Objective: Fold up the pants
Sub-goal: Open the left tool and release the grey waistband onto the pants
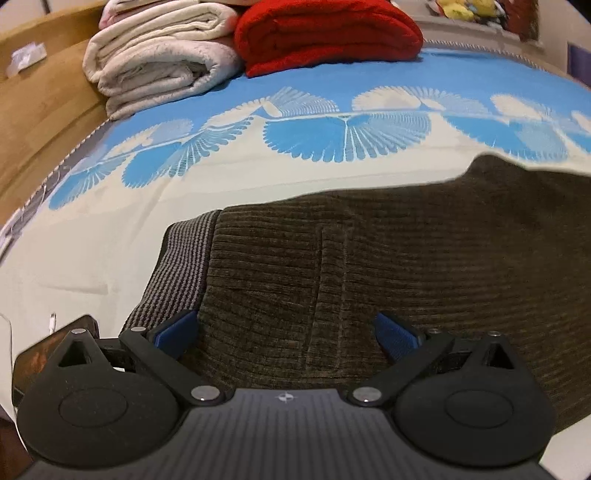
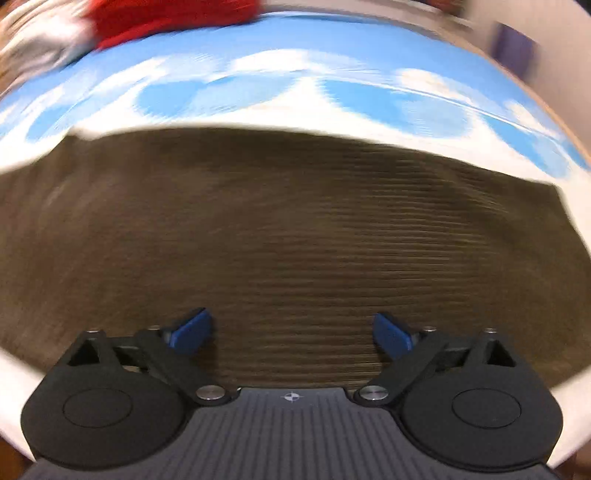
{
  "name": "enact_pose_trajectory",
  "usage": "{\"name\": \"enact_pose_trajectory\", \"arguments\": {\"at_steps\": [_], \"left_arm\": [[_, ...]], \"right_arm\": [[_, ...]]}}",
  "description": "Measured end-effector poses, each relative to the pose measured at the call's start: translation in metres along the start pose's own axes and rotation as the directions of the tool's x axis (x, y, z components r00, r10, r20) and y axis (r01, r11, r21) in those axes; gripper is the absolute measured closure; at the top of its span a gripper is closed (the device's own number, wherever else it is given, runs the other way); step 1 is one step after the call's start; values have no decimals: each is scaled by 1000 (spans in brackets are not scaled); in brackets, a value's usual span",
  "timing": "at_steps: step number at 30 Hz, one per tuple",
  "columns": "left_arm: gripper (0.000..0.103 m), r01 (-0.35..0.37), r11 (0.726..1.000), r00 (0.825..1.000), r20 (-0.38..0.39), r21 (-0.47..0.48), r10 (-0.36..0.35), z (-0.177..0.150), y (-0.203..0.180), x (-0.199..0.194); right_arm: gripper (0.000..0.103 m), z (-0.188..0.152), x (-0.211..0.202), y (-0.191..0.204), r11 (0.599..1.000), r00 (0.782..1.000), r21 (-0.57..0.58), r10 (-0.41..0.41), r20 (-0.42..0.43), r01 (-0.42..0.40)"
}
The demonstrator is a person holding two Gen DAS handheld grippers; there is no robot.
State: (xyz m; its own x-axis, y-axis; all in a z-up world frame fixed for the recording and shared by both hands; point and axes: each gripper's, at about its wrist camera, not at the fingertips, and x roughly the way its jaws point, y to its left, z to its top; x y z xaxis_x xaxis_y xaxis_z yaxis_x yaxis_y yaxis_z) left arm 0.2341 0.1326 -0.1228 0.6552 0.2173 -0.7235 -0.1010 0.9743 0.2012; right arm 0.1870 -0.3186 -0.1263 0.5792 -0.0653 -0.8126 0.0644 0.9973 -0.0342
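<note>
Dark olive-brown corduroy pants (image 1: 388, 266) lie flat on the bed, with a grey striped ribbed waistband (image 1: 177, 266) at their left end. My left gripper (image 1: 286, 332) is open and empty, its blue pads (image 1: 177, 332) spread over the near edge of the pants by the waistband. In the right wrist view the pants (image 2: 295, 240) fill the middle, blurred by motion. My right gripper (image 2: 291, 332) is open and empty, its blue pads (image 2: 393, 334) spread above the near part of the pants.
The bedspread (image 1: 332, 96) is blue and cream with a fan pattern. Folded cream blankets (image 1: 159, 55) and a folded red blanket (image 1: 325, 33) are stacked at the far side. A wooden bed frame (image 1: 40, 99) runs along the left. A dark phone-like object (image 1: 40, 354) lies near left.
</note>
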Motion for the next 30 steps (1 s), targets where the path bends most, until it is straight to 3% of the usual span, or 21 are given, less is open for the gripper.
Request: {"name": "enact_pose_trajectory", "arguments": {"at_steps": [2,4,6,8,10,12,15,18,21,23,24,27,30], "left_arm": [[0,29,998,999,23,-64,-27,1,4,-9],[0,53,994,998,31,-100,-50,-1,2,-15],[0,48,994,999,20,-95,-47,-6,-5,-17],[0,37,997,999,-2,-68,-37,-13,-13,-14],[0,12,1000,1000,-18,-23,-12,-20,-21,-8],[0,-8,1000,1000,4,16,8,-24,-26,-7],[0,-11,1000,1000,7,11,11,-26,-26,-7],[0,-12,1000,1000,7,-9,12,-25,-24,-7],[0,-25,999,999,32,-33,26,-24,-21,-11],[0,-24,998,998,59,-59,27,-24,-18,-13],[0,-18,997,997,68,-80,23,-23,-16,-14],[0,16,986,997,71,-165,-5,-18,-10,-12],[0,33,977,998,64,-210,-20,-16,-9,-10]], "right_arm": [[10,-1,-6,-26,997,999,80,-15,42,12],[10,-6,-1,-55,985,998,164,-60,25,55],[8,-14,10,-79,974,994,197,-111,-18,113],[12,-18,4,-92,971,994,218,-108,15,102],[12,-18,-4,-107,944,981,285,-188,51,166],[12,-23,-12,-140,882,957,412,-282,73,229],[14,-39,-11,-195,730,934,631,-355,25,261],[19,-62,-12,-236,574,936,795,-352,22,197],[19,-91,-38,-262,378,891,924,-437,121,60],[18,-109,-38,-276,306,905,952,-398,149,-22],[18,-118,-35,-281,285,916,957,-367,164,-57],[19,-124,-36,-286,304,914,945,-337,227,-123],[23,-136,-36,-292,297,917,934,-280,283,-198]]}}
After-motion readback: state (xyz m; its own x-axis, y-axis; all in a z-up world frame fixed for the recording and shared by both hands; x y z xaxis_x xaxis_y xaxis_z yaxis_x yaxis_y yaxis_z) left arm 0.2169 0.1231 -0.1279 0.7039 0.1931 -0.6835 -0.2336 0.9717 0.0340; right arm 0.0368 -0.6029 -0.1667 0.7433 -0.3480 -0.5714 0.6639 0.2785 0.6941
